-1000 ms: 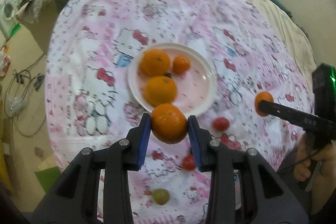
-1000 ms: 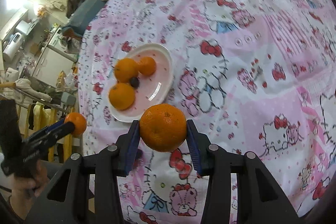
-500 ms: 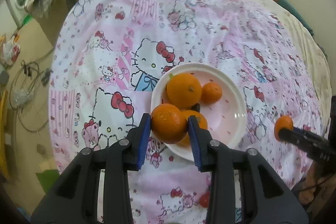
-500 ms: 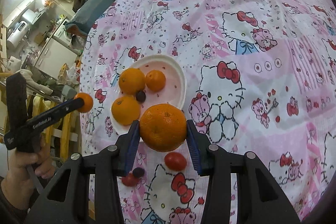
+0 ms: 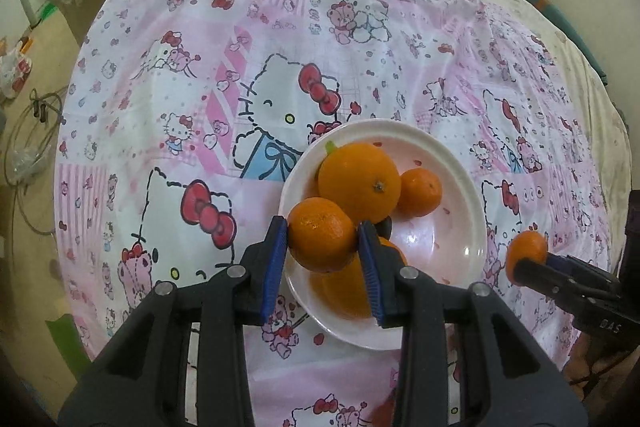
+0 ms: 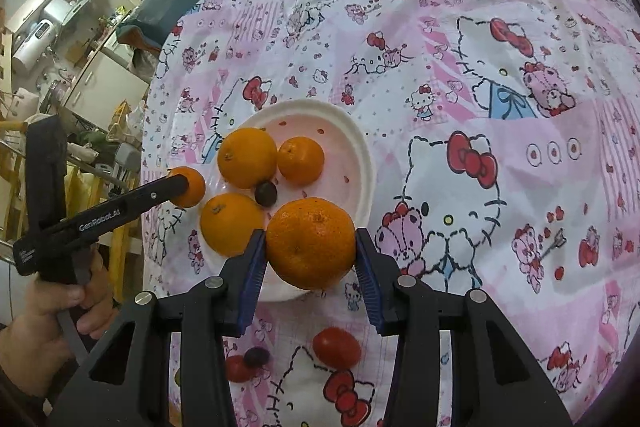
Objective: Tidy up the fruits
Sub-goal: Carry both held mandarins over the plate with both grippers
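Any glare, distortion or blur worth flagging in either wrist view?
Left wrist: specular glare on the white round plate; fisheye bends the pink cartoon-print bedsheet, corners vignetted. Right wrist: blown-out light top left, cluttered background soft; the held orange mandarin stays sharp.

Left gripper: matte black plastic frame, two fingers lined with ribbed blue pads, silver screws at the joints. Right gripper: identical build. Handle of the left unit carried white "GenRobot.AI" lettering. Left hand: bare skin, no sleeve visible.
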The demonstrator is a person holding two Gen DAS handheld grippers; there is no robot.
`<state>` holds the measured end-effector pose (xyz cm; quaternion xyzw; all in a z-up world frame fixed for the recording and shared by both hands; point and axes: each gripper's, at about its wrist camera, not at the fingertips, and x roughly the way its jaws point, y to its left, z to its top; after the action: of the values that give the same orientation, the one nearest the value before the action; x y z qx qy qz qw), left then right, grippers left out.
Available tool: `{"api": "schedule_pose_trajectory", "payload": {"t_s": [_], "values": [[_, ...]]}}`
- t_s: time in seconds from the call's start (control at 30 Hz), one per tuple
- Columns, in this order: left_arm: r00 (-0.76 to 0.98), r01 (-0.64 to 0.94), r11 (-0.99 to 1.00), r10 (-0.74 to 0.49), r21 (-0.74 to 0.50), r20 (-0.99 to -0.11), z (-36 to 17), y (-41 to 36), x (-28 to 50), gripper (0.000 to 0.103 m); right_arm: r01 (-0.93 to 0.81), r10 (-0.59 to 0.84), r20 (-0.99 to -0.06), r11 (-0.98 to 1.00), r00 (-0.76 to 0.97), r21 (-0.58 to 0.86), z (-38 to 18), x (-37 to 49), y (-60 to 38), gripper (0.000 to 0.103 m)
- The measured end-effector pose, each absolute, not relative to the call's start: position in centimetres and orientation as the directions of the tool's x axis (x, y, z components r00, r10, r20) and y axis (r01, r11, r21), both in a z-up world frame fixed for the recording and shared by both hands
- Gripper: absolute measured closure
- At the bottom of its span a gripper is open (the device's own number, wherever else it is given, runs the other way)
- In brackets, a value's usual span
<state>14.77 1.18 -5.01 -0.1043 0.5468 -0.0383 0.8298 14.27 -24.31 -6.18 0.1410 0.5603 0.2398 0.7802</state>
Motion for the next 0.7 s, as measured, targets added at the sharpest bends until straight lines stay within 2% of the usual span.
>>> {"api": "schedule_pose_trajectory", "payload": {"t_s": [0.17, 0.37, 0.7], "values": [[0.384, -0.063, 0.971, -0.188, -0.229, -0.904, -5.9, 1.1, 15.6, 0.071, -0.215, 0.527, -0.817, 0.848, 0.233, 0.485, -7.5, 14.9, -23.3, 0.058], [0.376, -0.057, 0.986, -0.124, -0.157, -0.918, -6.8, 0.2, 16.0, 0.071, -0.225, 0.512, -0.828, 0.855, 0.229, 0.467, -8.2, 15.3, -22.5, 0.058], [0.371, -0.08, 0.987, -0.1, -0.139, -0.923, -7.6, 0.1, 16.5, 0.069, -0.208, 0.506, -0.83, 0.86, 0.234, 0.465, -8.9, 15.1, -22.8, 0.057]]}}
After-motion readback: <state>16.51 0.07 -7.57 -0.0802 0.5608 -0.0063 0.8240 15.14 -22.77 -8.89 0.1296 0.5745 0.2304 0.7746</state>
